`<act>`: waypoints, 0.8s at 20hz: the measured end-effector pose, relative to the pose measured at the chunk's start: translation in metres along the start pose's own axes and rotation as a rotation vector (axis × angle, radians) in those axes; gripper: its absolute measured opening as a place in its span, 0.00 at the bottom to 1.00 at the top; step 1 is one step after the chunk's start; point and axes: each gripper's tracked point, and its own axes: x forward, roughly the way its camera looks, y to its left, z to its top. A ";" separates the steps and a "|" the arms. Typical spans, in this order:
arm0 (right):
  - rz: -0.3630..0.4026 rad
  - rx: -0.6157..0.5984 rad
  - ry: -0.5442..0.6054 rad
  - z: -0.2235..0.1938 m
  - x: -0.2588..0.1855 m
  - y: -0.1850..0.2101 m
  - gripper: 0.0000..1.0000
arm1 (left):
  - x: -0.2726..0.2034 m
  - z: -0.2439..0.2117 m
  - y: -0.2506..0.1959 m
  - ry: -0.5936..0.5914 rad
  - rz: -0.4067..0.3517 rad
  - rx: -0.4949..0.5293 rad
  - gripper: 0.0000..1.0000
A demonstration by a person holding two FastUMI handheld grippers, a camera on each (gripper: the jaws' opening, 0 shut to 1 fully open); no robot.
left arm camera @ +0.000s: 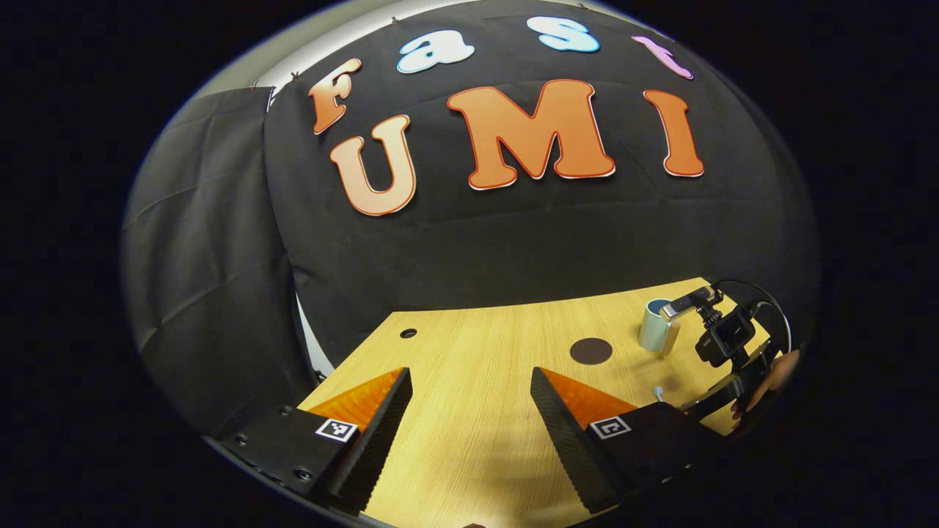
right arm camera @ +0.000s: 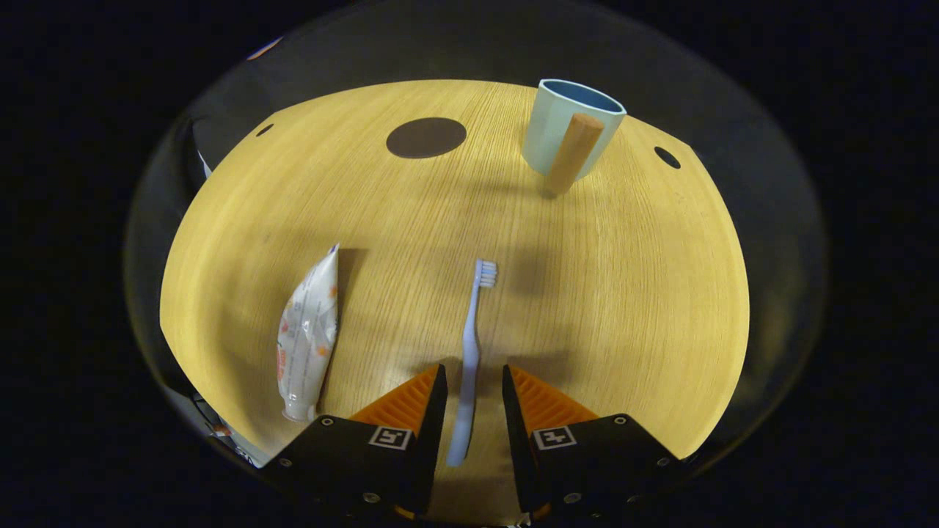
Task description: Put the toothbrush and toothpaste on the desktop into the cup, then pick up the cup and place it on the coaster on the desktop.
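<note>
Looking along the right gripper (right arm camera: 473,389) in the right gripper view, we found its fingers on either side of the toothbrush (right arm camera: 470,352), narrowed around the handle with a sliver of gap on each side; we could not tell for sure whether either finger touched it. The toothbrush lay flat on the wooden desktop (right arm camera: 623,293), bristles pointing away towards the far side. To its left in that view lay the toothpaste (right arm camera: 308,334), also flat, its cap end nearest the camera, well apart from the brush. Farther off stood the cup (right arm camera: 568,128), upright, with its wooden handle facing us. The dark round coaster (right arm camera: 426,137) sat to the left of the cup, apart from it.

In the left gripper view, we saw the left gripper (left arm camera: 469,396) with its fingers spread wide over bare desktop, holding nothing. The coaster (left arm camera: 590,350) and the cup (left arm camera: 658,326) appeared at the right, and beyond them the other gripper (left arm camera: 722,345) with a hand (left arm camera: 770,381) behind it.
</note>
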 end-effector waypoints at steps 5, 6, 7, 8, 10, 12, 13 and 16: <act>0.000 0.047 0.078 0.000 0.006 -0.005 0.29 | -0.001 -0.009 -0.004 0.026 -0.008 -0.001 0.99; 0.001 0.053 0.095 0.001 0.005 -0.006 0.24 | -0.003 -0.011 -0.005 0.029 -0.011 -0.005 0.99; 0.003 0.054 0.111 0.000 0.007 -0.006 0.23 | -0.003 -0.011 -0.007 0.035 -0.013 -0.007 0.99; 0.004 0.060 0.124 0.000 0.007 -0.007 0.19 | -0.004 -0.013 -0.007 0.038 -0.012 -0.007 0.99; 0.023 0.099 0.132 0.002 0.008 -0.008 0.13 | -0.004 -0.014 -0.010 0.054 -0.027 -0.014 0.99; 0.057 0.134 0.138 0.003 0.008 -0.007 0.06 | -0.004 -0.018 -0.018 0.081 -0.048 -0.044 0.99; 0.077 0.143 0.133 0.003 0.007 -0.007 0.06 | -0.003 -0.019 -0.020 0.093 -0.053 -0.062 0.99; 0.165 0.156 0.098 0.013 -0.007 -0.006 0.05 | -0.002 -0.027 -0.033 0.140 -0.082 -0.111 0.98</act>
